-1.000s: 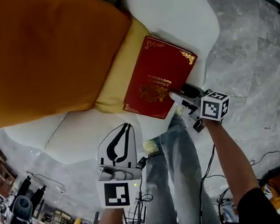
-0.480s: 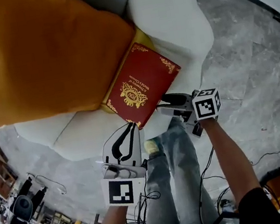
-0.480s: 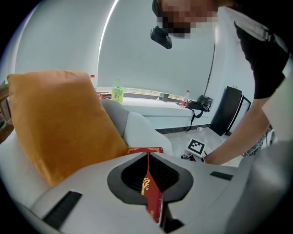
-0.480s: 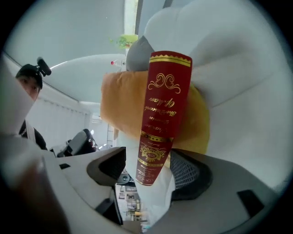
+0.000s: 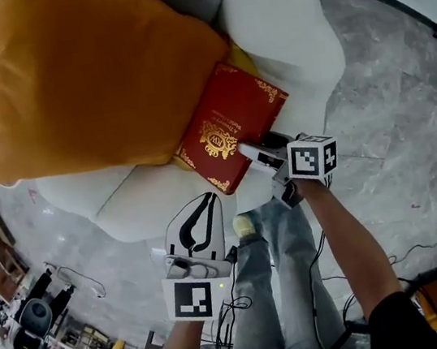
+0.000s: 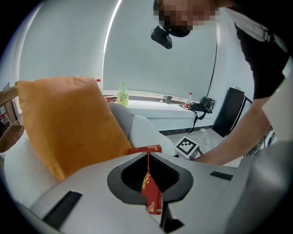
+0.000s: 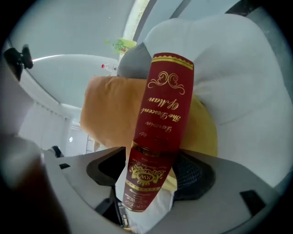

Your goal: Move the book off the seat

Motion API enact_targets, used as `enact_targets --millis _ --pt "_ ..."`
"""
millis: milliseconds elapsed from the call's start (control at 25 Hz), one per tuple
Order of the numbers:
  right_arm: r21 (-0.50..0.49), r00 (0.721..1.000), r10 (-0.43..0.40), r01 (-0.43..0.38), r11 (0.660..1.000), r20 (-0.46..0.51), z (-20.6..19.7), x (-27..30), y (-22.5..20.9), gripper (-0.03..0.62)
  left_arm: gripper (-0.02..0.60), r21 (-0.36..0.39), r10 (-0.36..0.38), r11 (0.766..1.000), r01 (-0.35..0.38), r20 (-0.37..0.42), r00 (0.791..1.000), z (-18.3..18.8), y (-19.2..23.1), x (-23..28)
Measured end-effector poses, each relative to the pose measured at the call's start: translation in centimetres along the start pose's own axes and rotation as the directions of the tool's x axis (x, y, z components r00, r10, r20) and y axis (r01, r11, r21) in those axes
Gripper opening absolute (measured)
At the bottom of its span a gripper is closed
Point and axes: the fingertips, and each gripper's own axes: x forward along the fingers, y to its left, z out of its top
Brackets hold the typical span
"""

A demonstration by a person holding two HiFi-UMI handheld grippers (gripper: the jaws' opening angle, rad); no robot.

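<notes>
A: Entry one, the book (image 5: pixel 231 122). Where is it lying?

B: It is lying aslant over the white armchair seat (image 5: pixel 124 201), its 10 o'clock edge sitting against the orange cushion (image 5: pixel 88 75).

A: Entry two, the right gripper (image 5: pixel 252 149)?

B: It is clamping the book's edge, at 5 o'clock from the book's middle. Its own view is showing the gilt-lettered spine standing between the jaws.

A: Entry three, the left gripper (image 5: pixel 200 201)?

B: It is hovering at 7 o'clock from the book, apart from it, jaws pressing together on nothing.
</notes>
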Motion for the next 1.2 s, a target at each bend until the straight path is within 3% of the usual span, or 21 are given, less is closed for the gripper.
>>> enact_targets --millis 200,440,680,880,1200 --pt "0.039 0.985 -0.164 0.162 0.986 0.047 1.1 1.3 -1.6 0.308 0.015 -0.007 0.011 1.0 -0.011 0.005 1.0 0.1 0.9 -0.9" --pt "0.069 0.982 -0.186 0.184 0.98 0.022 1.2 1.6 -1.8 0.285 0.015 -0.004 0.022 1.0 -0.022 0.005 1.0 0.6 1.7 -2.0" --pt "0.01 0.986 -0.164 0.163 0.987 0.029 1.9 0.5 2.4 0.264 0.015 0.029 0.017 0.999 -0.017 -0.015 1.0 2.4 2.9 -5.5" --pt "-0.053 0.993 -0.111 0.113 0.992 0.049 4.4 -2.0 8.2 0.262 0.015 0.012 0.032 0.999 -0.032 0.06 0.998 6.2 2.4 -8.2" --pt "-0.141 0.995 0.001 0.013 0.99 0.102 7.5 -6.9 18.7 0.262 0.015 0.055 0.039 0.997 -0.047 0.151 0.988 11.3 0.7 -13.2"
